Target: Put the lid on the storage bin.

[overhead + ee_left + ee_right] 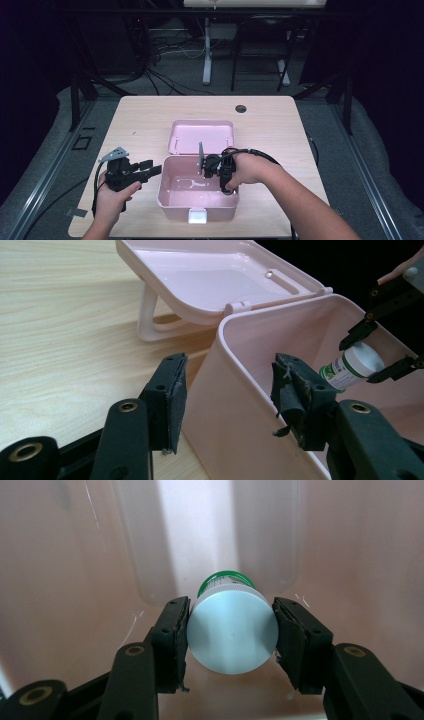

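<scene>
Placement is under way: a bottle (pixel 232 630) is pinched by the right claw (pixel 231 636) inside the pink box (pixel 171 197); lowering and release are called for. The left claw (pixel 227 400) is spread astride the box wall.

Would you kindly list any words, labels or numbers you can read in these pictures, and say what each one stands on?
No text can be read.
Bottle, held by the right gripper inside the pink box: its green and white label carries print and what looks like a barcode, too small and blurred to read.

Bottle (pixel 231 630) label — hidden behind its cap.
</scene>
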A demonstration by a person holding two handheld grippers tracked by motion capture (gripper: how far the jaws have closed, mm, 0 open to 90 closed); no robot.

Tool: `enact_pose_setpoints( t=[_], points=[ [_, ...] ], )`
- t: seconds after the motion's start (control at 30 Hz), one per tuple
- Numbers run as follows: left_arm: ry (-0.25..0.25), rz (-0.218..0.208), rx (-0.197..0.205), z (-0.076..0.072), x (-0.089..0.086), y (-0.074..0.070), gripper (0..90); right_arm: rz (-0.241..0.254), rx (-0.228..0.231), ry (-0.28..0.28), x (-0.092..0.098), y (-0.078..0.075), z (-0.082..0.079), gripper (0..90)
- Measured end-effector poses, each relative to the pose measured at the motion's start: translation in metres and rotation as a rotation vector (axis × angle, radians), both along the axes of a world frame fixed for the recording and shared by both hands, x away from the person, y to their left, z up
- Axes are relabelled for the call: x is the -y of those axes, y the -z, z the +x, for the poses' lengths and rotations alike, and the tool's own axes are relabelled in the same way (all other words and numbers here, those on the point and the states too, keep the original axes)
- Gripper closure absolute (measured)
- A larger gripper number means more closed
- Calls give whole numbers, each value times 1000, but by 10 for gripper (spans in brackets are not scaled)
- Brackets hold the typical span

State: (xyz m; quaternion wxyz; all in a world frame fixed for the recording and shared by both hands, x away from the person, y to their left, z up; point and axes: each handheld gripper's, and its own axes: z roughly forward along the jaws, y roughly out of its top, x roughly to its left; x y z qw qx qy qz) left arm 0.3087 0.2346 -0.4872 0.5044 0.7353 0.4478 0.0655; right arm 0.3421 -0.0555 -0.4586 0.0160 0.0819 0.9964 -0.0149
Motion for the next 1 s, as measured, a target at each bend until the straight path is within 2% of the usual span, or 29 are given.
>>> enact_pose_setpoints(
  t=[0.7, 1.0],
  points=[
    [-3, -6, -1, 0, 0, 1, 481, -33, -5, -12, -10, 23, 2, 501],
    [-2, -5, -1, 0, 0, 1, 481, -76, -4, -22, -14, 30, 2, 501]
  ],
)
